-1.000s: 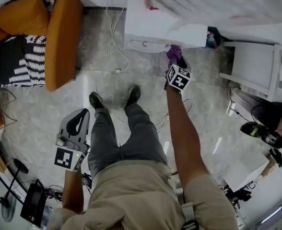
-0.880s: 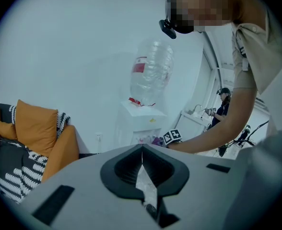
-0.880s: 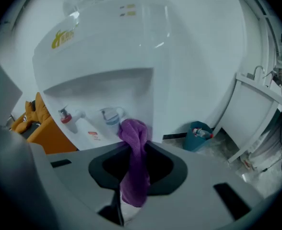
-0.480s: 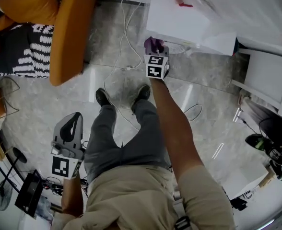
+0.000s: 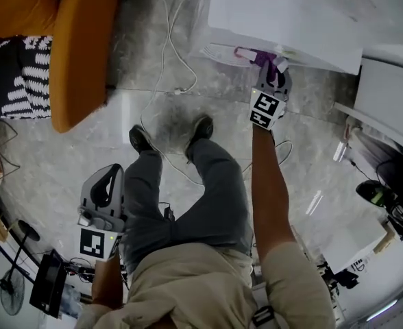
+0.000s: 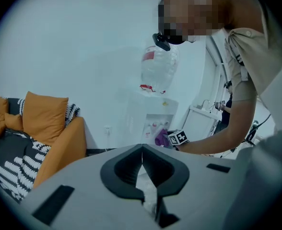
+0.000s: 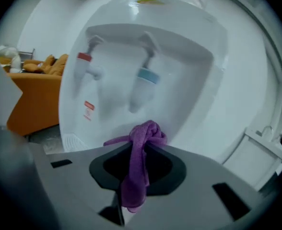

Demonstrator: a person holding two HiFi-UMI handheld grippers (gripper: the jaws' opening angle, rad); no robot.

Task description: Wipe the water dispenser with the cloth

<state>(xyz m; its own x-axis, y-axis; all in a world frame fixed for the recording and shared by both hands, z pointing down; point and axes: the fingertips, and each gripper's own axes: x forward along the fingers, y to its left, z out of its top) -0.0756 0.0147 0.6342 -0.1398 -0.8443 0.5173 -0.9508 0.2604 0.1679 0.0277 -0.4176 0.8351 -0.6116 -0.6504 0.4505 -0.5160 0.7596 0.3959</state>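
Head view first: the white water dispenser [image 5: 284, 19] is seen at the top of the frame. The right gripper [image 5: 269, 74] is held out at its front on a stretched arm. A purple cloth [image 5: 256, 57] is bunched at its tips, right by the lower edge of the dispenser's front. Actual contact can't be made out from up here. The left gripper [image 5: 107, 184] is held low beside the person's left leg, well apart from the dispenser. An orange sofa [image 5: 78, 46] is parked top left, and a white cable [image 5: 162, 46] is trailed across the floor.

Left gripper view: the jaws are pressed together with nothing caught between them. The dispenser is seen across the room with a water bottle [image 6: 158, 66] on top. The cloth shows as a small purple blob at the tap recess.

Right gripper view: the jaws are clamped on the cloth. It is knotted up above the tips and hangs down between them. Behind it the recess is filled by a red tap [image 7: 85, 61] and a blue tap [image 7: 146, 78], with the drip grille [image 7: 74, 140] down at the left.
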